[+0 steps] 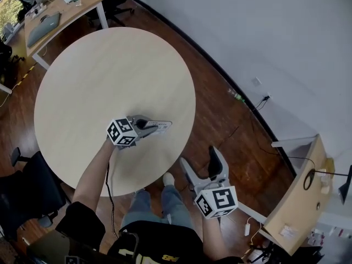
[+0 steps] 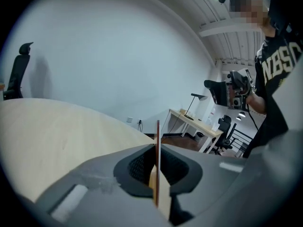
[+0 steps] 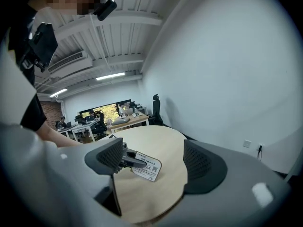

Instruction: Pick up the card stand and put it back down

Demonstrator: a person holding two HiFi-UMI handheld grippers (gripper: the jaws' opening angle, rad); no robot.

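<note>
Left gripper [image 2: 157, 151] jaws clamp the card stand [image 2: 158, 131] edge-on between them.

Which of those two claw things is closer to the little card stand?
The left. The left gripper is shut on the card stand, over the round table. The right gripper is open and empty, off the table's near edge, apart from the stand.

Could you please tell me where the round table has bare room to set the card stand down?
The pale round wooden table is bare almost throughout: the far half toward the wooden desk and the left side by the black office chair. The only busy spot is near its right edge, where the left tongs grip the white printed card stand.
</note>
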